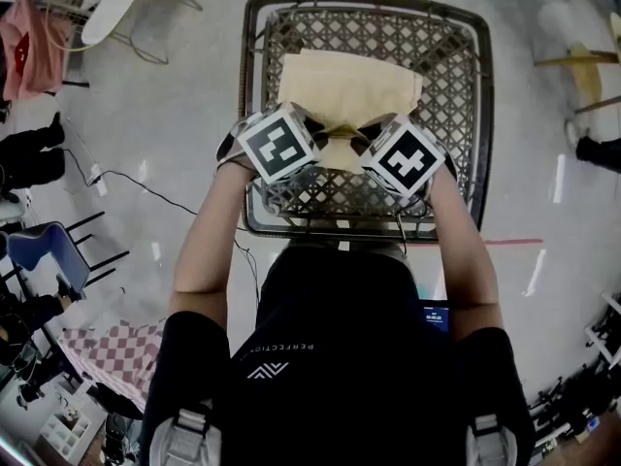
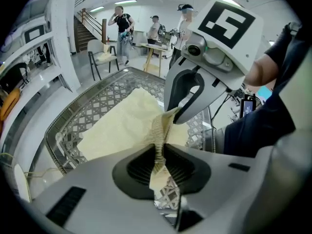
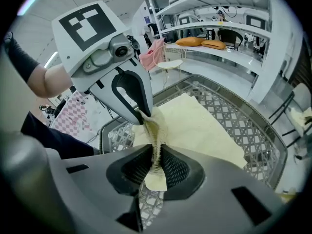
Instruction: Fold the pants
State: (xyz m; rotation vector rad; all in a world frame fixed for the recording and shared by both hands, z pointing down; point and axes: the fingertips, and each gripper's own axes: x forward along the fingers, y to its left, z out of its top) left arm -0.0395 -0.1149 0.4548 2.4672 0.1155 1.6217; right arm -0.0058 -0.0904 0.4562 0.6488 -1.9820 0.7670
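Observation:
Pale yellow pants [image 1: 344, 90] lie spread on a metal lattice table [image 1: 456, 76], reaching from its middle toward the near edge. My left gripper [image 2: 158, 162] is shut on the ribbed waistband of the pants [image 2: 122, 126], which stands pinched between its pads. My right gripper [image 3: 156, 162] is shut on the same bunched edge of the pants [image 3: 200, 126], close beside the left one. In the head view the left gripper [image 1: 291, 168] and right gripper [image 1: 374, 168] sit side by side over the near part of the cloth, marker cubes up.
The lattice table's raised metal rim [image 1: 254, 115] surrounds the cloth. A white chair [image 1: 107, 8] and pink cloth [image 1: 24, 51] stand at the far left, a checked cloth [image 1: 112, 352] lies on the floor, and people [image 2: 122, 26] stand in the background.

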